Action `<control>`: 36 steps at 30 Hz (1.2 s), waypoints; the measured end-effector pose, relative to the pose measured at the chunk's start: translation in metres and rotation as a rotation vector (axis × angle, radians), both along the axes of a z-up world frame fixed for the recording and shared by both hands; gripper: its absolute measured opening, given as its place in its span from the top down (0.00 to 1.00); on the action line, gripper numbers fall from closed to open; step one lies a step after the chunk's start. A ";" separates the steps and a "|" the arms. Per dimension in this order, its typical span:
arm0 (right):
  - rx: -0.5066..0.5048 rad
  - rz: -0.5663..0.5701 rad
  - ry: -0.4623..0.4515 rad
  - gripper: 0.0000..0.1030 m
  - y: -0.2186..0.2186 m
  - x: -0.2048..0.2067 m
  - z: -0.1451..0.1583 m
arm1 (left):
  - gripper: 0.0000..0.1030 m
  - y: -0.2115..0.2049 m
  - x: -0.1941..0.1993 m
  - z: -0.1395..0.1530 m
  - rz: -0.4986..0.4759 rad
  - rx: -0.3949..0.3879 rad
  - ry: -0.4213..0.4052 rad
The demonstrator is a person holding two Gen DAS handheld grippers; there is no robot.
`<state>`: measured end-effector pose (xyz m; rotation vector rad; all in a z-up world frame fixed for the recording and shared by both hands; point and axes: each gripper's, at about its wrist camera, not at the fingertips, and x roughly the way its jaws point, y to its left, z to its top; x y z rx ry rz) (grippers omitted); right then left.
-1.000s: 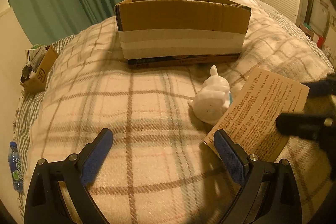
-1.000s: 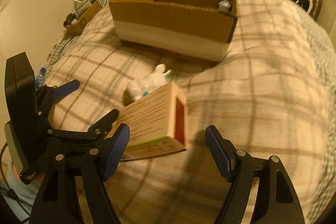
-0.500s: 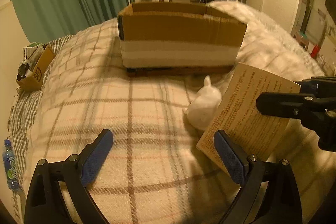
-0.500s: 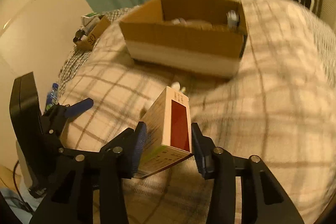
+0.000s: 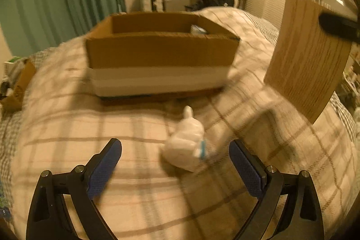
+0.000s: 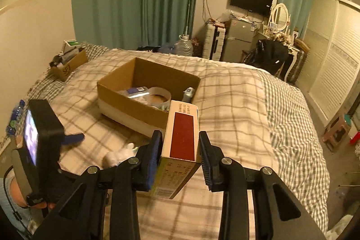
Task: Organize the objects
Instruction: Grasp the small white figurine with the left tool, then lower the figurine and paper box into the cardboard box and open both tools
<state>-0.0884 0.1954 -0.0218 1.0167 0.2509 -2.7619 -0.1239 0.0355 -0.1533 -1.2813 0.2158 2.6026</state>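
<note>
My right gripper [image 6: 180, 151] is pinching a tall carton [image 6: 181, 145], its blue pads pressed against the two broad sides, with the dark red panel of the narrow face turned toward the camera in the lower centre of the right wrist view. The carton is lifted off the bed [image 6: 236, 105] and tilts a little to the right at the top. In the left wrist view the same carton [image 5: 308, 55] fills the upper right of the frame, its tan printed side toward the lens and a dark finger of the right gripper crossing its upper right corner.

My left gripper [image 5: 175, 159] is spread wide, with nothing between its pads, low over the plaid bedcover. A small white figurine [image 5: 185, 145] (blurred, with a bit of blue on its right side) lies on the cover in the gap between the two fingers, nearer the right one and touching neither. In the right wrist view it shows as a pale blur [image 6: 119, 155] at lower left, just beside the left gripper's body.

The open cardboard box [image 6: 144, 102] sits on the bed in the middle of the right wrist frame, above and behind the carton. Inside it I can make out a roll of tape [image 6: 158, 95], a small bottle [image 6: 188, 93] in the right corner, and some flat packets.
</note>
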 end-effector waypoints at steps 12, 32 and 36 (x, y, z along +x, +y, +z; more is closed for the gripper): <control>-0.022 0.005 -0.003 0.69 0.004 -0.001 -0.006 | 0.52 0.007 -0.013 -0.023 -0.042 0.028 -0.108; 0.017 0.034 0.112 0.69 -0.004 -0.013 0.032 | 0.53 -0.033 -0.003 0.113 -0.015 0.165 0.204; 0.008 0.064 0.171 0.69 -0.017 -0.031 0.059 | 0.53 -0.032 -0.023 0.156 -0.006 0.168 0.296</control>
